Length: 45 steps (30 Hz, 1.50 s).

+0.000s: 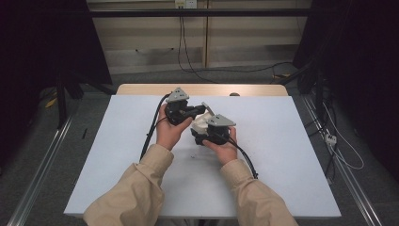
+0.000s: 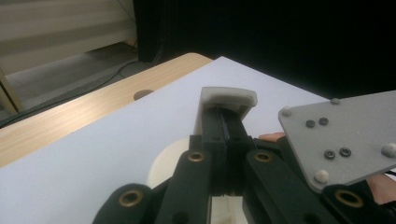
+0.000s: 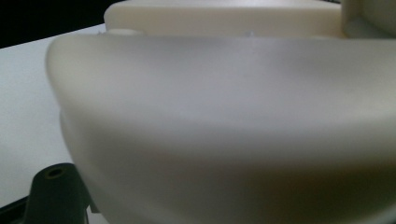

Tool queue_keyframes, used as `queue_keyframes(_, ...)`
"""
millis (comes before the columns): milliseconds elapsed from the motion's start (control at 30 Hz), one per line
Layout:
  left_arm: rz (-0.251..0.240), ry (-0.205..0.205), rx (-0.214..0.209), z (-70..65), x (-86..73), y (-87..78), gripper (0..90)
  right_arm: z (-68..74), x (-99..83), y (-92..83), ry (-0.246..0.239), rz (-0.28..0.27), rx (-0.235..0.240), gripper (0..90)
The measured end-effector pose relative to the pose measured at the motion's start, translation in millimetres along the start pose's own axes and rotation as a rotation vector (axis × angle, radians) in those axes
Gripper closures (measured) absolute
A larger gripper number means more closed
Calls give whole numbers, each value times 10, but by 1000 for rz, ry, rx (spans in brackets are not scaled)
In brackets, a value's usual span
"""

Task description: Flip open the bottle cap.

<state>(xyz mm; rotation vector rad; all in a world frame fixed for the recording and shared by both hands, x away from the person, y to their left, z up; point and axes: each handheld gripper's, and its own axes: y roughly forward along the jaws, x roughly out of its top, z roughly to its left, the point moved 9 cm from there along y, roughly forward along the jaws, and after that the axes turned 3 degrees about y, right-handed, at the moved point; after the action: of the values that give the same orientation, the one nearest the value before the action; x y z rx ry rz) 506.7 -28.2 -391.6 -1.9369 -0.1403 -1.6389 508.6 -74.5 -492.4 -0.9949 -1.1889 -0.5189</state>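
Two claws: L [image 1: 196, 111] clamps one cream part [image 1: 199, 122]; R [image 1: 201, 133] state unclear.

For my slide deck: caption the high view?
Two handheld grippers, left gripper and right gripper, meet on a cream plastic part above a white table.

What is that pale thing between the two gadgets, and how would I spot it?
Look at the middle of the white table. Between the person's two hand-held grippers sits a cream plastic piece, the one light object among black parts.
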Motion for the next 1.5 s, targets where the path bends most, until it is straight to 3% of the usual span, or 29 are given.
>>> queue_keyframes(1500,-2,-4,-16,30,85,146,900,-1,-4,4,-2,1,-1,184)
